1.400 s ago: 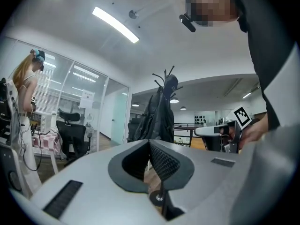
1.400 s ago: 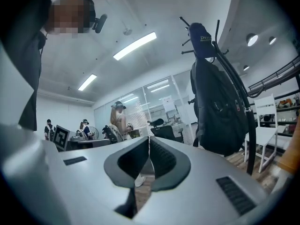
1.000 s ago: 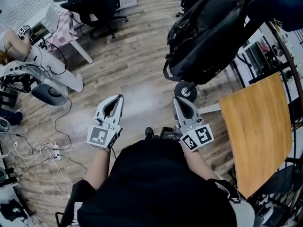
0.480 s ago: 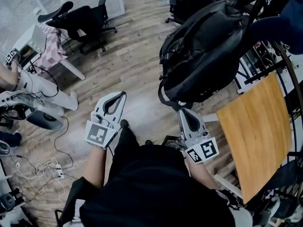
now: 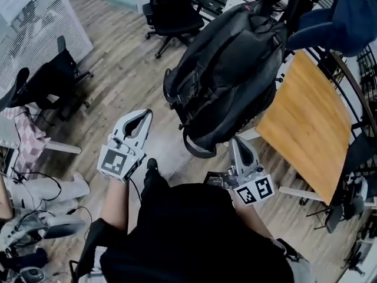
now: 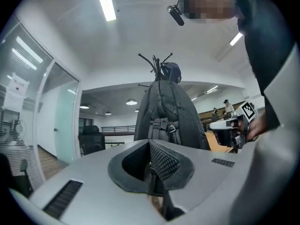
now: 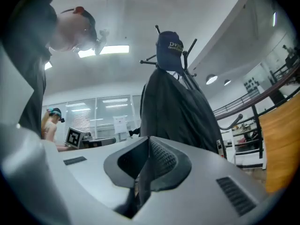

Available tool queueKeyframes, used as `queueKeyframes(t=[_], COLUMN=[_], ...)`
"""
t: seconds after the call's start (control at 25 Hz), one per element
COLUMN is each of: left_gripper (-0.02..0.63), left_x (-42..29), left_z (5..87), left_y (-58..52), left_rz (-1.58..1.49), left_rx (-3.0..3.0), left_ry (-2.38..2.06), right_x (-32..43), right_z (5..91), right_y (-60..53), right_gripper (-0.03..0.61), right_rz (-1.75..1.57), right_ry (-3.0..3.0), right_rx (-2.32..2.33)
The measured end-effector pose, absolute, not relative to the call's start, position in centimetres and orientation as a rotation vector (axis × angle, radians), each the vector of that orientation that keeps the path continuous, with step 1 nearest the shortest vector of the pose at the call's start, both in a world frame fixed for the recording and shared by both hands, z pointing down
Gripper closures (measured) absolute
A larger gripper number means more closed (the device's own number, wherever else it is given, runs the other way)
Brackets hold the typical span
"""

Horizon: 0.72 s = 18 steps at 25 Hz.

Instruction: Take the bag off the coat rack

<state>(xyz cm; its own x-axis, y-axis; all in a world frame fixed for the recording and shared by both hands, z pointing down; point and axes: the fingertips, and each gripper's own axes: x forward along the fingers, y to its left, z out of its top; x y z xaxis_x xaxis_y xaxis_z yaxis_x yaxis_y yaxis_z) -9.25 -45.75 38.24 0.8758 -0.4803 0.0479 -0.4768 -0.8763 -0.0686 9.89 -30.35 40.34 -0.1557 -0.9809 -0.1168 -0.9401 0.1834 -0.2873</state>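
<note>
A black backpack (image 5: 230,75) hangs from the coat rack (image 6: 155,62), straps facing me in the left gripper view (image 6: 166,121). A dark blue cap (image 7: 169,50) sits on top of the rack. My left gripper (image 5: 141,118) is shut and empty, held left of the bag and a little short of it. My right gripper (image 5: 237,141) is shut and empty too, just under the bag's lower end, with the bag (image 7: 178,111) filling the view ahead of its jaws.
A wooden tabletop (image 5: 309,122) stands to the right of the rack. Black office chairs (image 5: 174,7) are at the back and at the left (image 5: 50,78). Cables and gear lie on the wooden floor at lower left (image 5: 35,229). A blue garment (image 5: 339,19) hangs at top right.
The person has stepped closer to the rack: the backpack now looms larger and nearer the middle of the head view. Both grippers stay shut and have come up closer to the bag.
</note>
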Motion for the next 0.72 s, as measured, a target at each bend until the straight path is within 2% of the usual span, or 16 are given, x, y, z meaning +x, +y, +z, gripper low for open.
queueKeyframes(t=[0.28,0.32,0.4,0.44,0.72], left_gripper=[0.597,0.597,0.591,0.584,0.458], left_x=[-5.3,-4.5,-2.9,-2.1,3.3], left_z=[35.5,35.0,34.2,33.9,31.8], left_y=[-53.1,-53.7,-55.0,-55.6,-57.8], left_rz=[0.104,0.121,0.139,0.140,0.125], left_rx=[-3.134,-3.142,-3.147,-3.145,-3.120], left_ry=[0.257,0.165,0.005,-0.057,-0.499], right_x=[10.2,10.1,9.8,9.6,8.3], right_z=[36.2,35.7,34.8,34.5,30.6], right_y=[-30.0,-30.0,-30.4,-30.6,-31.3], right_gripper=[0.531,0.505,0.408,0.397,0.379], right_rz=[-0.022,-0.003,0.016,0.024,0.087], right_ry=[1.858,1.822,1.771,1.752,1.631], right_rx=[-2.032,-2.056,-2.114,-2.145,-2.314])
